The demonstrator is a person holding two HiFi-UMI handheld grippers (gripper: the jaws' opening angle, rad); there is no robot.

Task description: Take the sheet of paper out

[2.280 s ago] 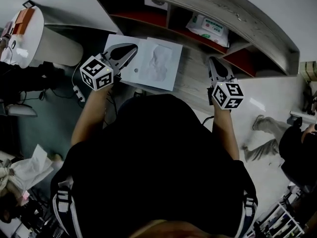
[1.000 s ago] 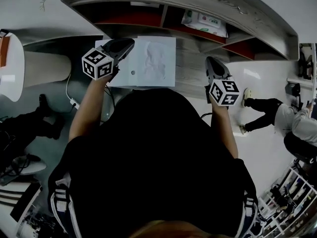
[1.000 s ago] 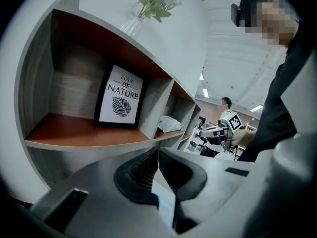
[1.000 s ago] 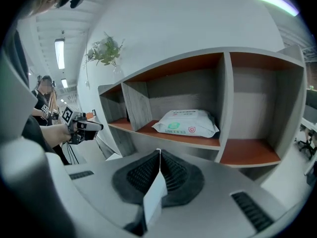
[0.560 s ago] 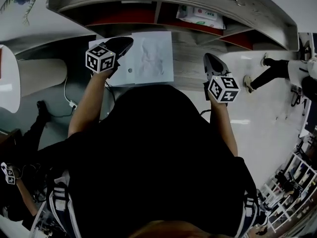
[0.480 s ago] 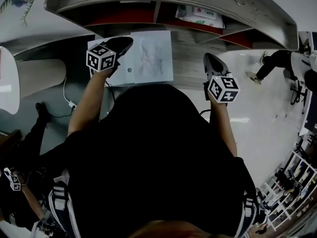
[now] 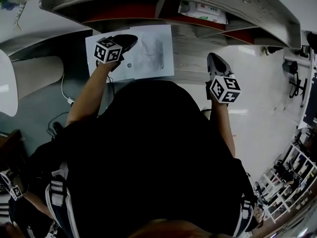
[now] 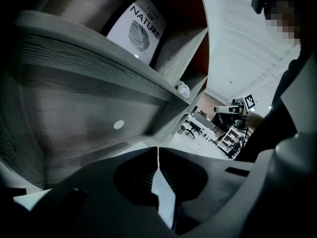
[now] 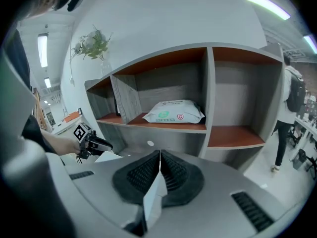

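Observation:
A pale sheet of paper [image 7: 148, 51] with a faint grey drawing lies on the low wooden ledge [image 7: 193, 58] in front of the shelf unit. A second white layer [image 7: 96, 43] sticks out on its left side. My left gripper [image 7: 132, 37] hangs low over that left part with its jaws shut; whether it touches the paper I cannot tell. In its own view the left gripper [image 8: 158, 150] faces the grey wooden front close up. My right gripper [image 7: 212, 56] is shut and empty, to the right of the sheet. The right gripper view shows the right gripper [image 9: 159, 152] and the left gripper [image 9: 101, 145] over the white paper [image 9: 108, 156].
The shelf unit [image 9: 210, 90] has red-floored compartments. One holds a pack of wipes [image 9: 173, 112], another a card printed NATURE [image 8: 141, 31]. A potted plant [image 9: 94, 43] stands on top. A person [image 9: 292, 103] stands at the right. A cable [image 7: 64, 90] lies on the floor at the left.
My left gripper has sunk toward the paper and tipped further forward. The right gripper has stayed where it was. The sheet has not shifted on the ledge.

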